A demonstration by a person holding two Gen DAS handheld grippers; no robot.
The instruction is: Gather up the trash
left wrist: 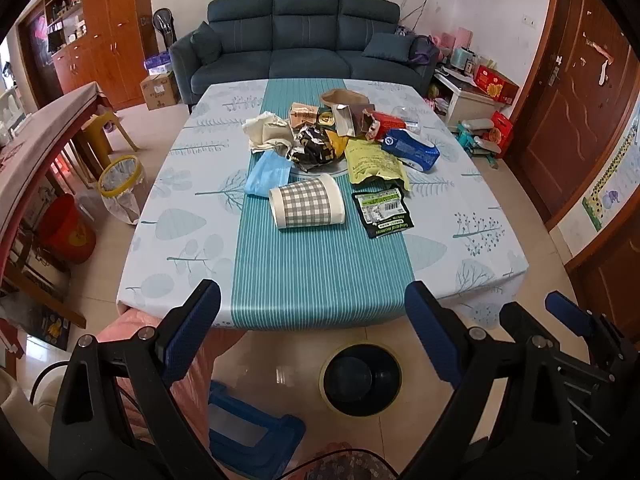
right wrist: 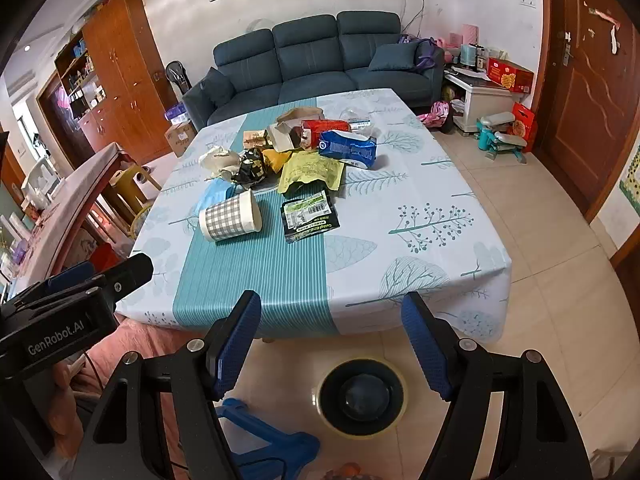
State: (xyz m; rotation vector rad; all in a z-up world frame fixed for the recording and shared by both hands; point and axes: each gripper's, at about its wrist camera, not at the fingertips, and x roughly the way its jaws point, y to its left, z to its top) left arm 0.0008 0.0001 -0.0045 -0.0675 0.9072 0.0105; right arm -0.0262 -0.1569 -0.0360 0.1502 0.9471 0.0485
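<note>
A pile of trash lies on the table (left wrist: pixel 192 240) (right wrist: pixel 420 240): a checked paper cup (left wrist: pixel 306 205) (right wrist: pixel 230 216) on its side, a black-and-green packet (left wrist: pixel 382 212) (right wrist: pixel 310 215), a yellow wrapper (left wrist: pixel 374 160) (right wrist: pixel 312 170), a blue pouch (left wrist: pixel 410 149) (right wrist: pixel 348 148), a light blue bag (left wrist: pixel 266 174), crumpled paper (left wrist: pixel 266 130) and a red box (left wrist: pixel 386 124). A black trash bin (left wrist: pixel 360 378) (right wrist: pixel 360 394) stands on the floor below the table's near edge. My left gripper (left wrist: pixel 312 312) and right gripper (right wrist: pixel 332 320) are open and empty, held short of the table above the bin.
A blue stool (left wrist: pixel 248 432) (right wrist: pixel 264 440) stands on the floor left of the bin. A second lined bin (left wrist: pixel 120 184) and a red bucket (left wrist: pixel 68 228) stand left of the table. A dark sofa (left wrist: pixel 304 40) is behind it. The right gripper shows at the left view's right edge (left wrist: pixel 568 312).
</note>
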